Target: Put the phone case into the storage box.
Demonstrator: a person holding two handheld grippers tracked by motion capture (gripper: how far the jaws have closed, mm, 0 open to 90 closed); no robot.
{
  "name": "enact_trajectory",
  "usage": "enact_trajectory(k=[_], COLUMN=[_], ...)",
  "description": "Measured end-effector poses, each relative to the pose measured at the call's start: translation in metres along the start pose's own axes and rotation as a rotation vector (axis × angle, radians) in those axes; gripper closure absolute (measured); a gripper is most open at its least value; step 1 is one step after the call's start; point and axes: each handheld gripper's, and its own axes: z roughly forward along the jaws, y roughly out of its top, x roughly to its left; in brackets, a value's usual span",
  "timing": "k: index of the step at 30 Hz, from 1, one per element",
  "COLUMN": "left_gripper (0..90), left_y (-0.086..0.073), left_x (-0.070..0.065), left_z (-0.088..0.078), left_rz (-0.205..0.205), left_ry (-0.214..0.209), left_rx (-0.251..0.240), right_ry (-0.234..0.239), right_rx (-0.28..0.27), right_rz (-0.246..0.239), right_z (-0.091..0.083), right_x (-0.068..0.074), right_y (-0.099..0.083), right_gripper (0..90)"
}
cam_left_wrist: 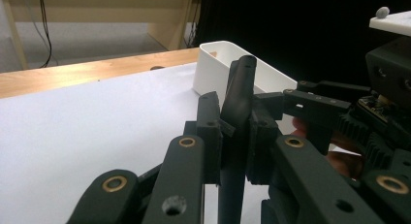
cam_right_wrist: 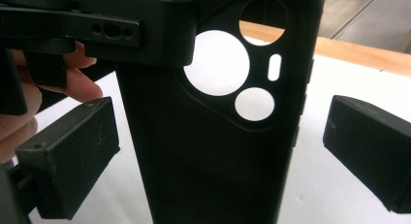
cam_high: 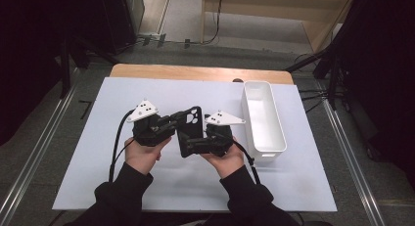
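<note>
Phone case (cam_high: 190,130) in left gripper (cam_high: 177,119); right gripper (cam_right_wrist: 218,151) open

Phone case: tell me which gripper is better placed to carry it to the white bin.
Left. The left gripper is shut on the black phone case; the right gripper stands open around it. The white bin lies right.

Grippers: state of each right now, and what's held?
Left gripper: shut on the black phone case, clamping its edge.
Right gripper: open; jaws stand either side of the case, pads clear of it.
</note>
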Motion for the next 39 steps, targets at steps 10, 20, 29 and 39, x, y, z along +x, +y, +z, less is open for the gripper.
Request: enact_trajectory(k=[10,20,29,39], left_gripper=[79.4,79.1,78.9,67.4], left_y=[-0.004,-0.007,-0.007,-0.003], left_x=[-0.007,-0.015,-0.014,-0.013], left_z=[0.004,0.008,0.007,0.001], left_rz=[0.001,0.016,0.016,0.023], left_ry=[-0.007,-0.017,-0.021,-0.024], left_rx=[0.009,0.004,0.001,-0.009], right_ry=[-0.009,-0.006,-0.001,0.002], right_rx=[0.005,0.005,0.011,0.023], right_rz=[-0.003,-0.001,-0.02,-0.034], right_z=[0.003,0.003,0.002,0.003], right_x=[0.001,0.001,0.001,0.0], right_y=[-0.001,-0.004,-0.003,-0.004], right_gripper=[0.0,11.1,13.1,13.4])
